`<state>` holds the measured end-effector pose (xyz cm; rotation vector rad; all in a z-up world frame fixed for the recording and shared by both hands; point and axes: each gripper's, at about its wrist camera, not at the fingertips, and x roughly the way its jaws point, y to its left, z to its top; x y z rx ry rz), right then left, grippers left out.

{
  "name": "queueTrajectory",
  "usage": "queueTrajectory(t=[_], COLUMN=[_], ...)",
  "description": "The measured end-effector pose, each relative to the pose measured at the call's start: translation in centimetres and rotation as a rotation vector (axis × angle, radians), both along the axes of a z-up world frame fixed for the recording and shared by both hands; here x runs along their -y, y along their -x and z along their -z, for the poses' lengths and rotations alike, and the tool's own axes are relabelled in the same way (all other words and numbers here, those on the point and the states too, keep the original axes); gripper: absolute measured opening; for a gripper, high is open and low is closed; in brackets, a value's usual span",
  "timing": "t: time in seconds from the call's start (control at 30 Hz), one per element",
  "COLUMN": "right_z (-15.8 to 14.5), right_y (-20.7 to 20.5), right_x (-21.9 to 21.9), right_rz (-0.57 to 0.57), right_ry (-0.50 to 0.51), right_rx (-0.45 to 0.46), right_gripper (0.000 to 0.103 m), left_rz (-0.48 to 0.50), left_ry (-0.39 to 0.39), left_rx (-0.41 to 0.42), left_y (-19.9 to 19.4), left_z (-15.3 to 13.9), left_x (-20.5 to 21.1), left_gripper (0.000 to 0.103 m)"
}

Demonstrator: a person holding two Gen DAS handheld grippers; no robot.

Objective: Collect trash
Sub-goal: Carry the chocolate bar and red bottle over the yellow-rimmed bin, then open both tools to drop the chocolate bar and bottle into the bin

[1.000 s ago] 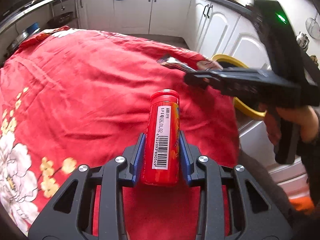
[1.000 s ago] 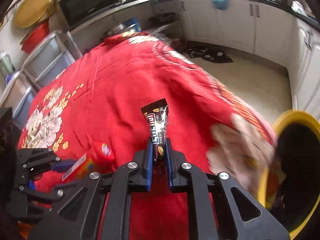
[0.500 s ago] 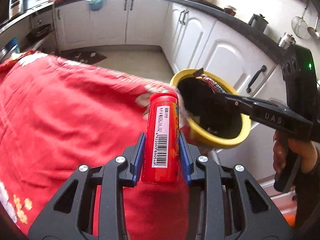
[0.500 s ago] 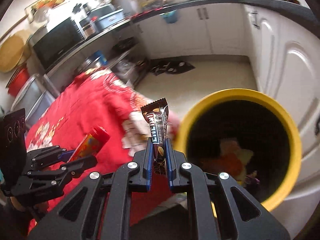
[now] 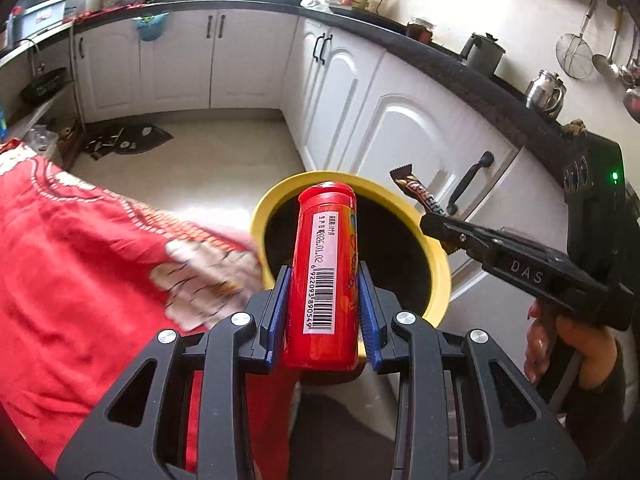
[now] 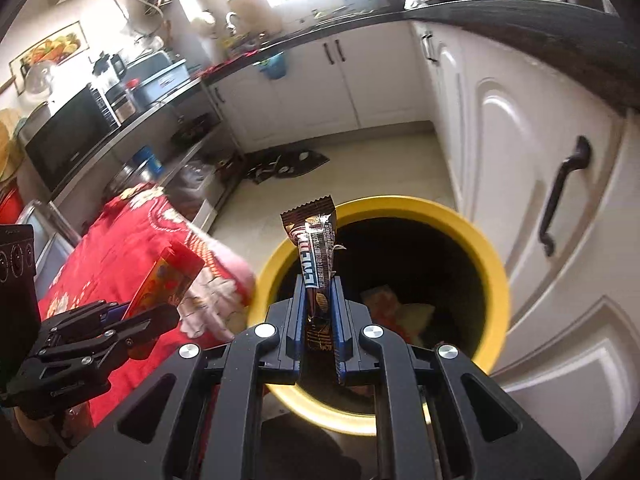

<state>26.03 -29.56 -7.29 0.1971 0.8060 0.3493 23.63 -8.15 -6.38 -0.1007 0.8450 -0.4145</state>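
From the left wrist view, the step in hand looks like the drop-off: the left claw [image 5: 323, 308] is closed on a red canister [image 5: 323, 276], its blue pads pressed to both sides of the lower body, and the canister stands upright right over the near rim of a yellow bin [image 5: 434, 264] that sits on the floor beside the white cabinets [image 5: 384, 136]. The canister is a smooth red cylinder with a rounded red cap and a white barcode label running along its length. To the right, the right claw [image 5: 434, 222] pinches a dark snack wrapper [image 5: 420, 194] above the bin's far right rim. A red floral cloth [image 5: 80, 260] covers the worktop at the left, its edge touching the bin. From the right wrist view, the right claw [image 6: 319, 320] is nearly shut, gripping the wrapper [image 6: 314, 264] by its lower half; the wrapper is a flat, glossy brown packet with a crimped top edge, standing upright over the bin's [image 6: 492, 280] dark mouth, where some crumpled trash [image 6: 400, 312] already lies at the bottom. The left claw [image 6: 132, 316] with the canister [image 6: 168, 280] is at the left, near the rim. The next move likely calls for opening each claw once its item hangs clear inside the rim; the canister seems to need a little more reach forward.
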Motion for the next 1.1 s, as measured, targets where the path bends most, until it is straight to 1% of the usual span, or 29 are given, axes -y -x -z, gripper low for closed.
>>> queueTrajectory(t=[0.23,0.37,0.57,0.63,0.67,0.7,0.73,0.77,0.83,0.9,0.93,1.0,1.1], right_z=[-0.1,0.5,1.8,2.3,2.6,2.8,2.9,3.0,3.1,3.0,2.9,2.6,1.9], right_y=[0.0,-0.4,-1.5,-1.9,-2.1,-2.3,-2.3,-2.2,-1.9,-1.4,-1.1,-0.5,0.7], right_x=[1.5,2.0,2.2,2.1,2.0,1.9,2.0,1.9,1.9,2.0,2.0,2.0,1.9], right_rz=[0.048,0.066,0.082,0.096,0.101,0.104,0.109,0.115,0.12,0.136,0.141,0.152,0.159], right_ry=[0.036,0.049,0.069,0.086,0.094,0.103,0.112,0.127,0.142,0.157,0.163,0.169,0.185], right_rx=[0.016,0.001,-0.034,-0.04,-0.047,-0.049,-0.048,-0.045,-0.041,-0.032,-0.027,-0.017,0.006], right_gripper=[0.012,0.013,0.018,0.023,0.031,0.037,0.04,0.043,0.047,0.055,0.057,0.061,0.068], left_rz=[0.009,0.023,0.032,0.014,0.006,-0.005,-0.013,-0.022,-0.035,-0.06,-0.07,-0.083,-0.108], left_ry=[0.047,0.052,0.045,0.035,0.035,0.033,0.031,0.027,0.02,0.01,0.009,0.007,-0.005], left_rx=[0.011,0.013,-0.001,-0.008,-0.011,-0.019,-0.021,-0.024,-0.023,-0.022,-0.021,-0.019,0.006], left_y=[-1.5,-2.5,-4.1,-4.8,-5.0,-5.3,-5.4,-5.5,-5.6,-5.4,-5.3,-5.1,-4.0], left_z=[-0.4,-0.6,-0.2,0.1,0.2,0.3,0.4,0.5,0.4,0.3,0.2,0.0,-0.7], left_x=[2.2,3.6,5.1,5.3,5.2,5.0,4.8,4.6,4.1,3.4,3.0,2.3,1.0], left_gripper=[0.025,0.025,0.025,0.027,0.035,0.047,0.051,0.054,0.058,0.071,0.074,0.086,0.092])
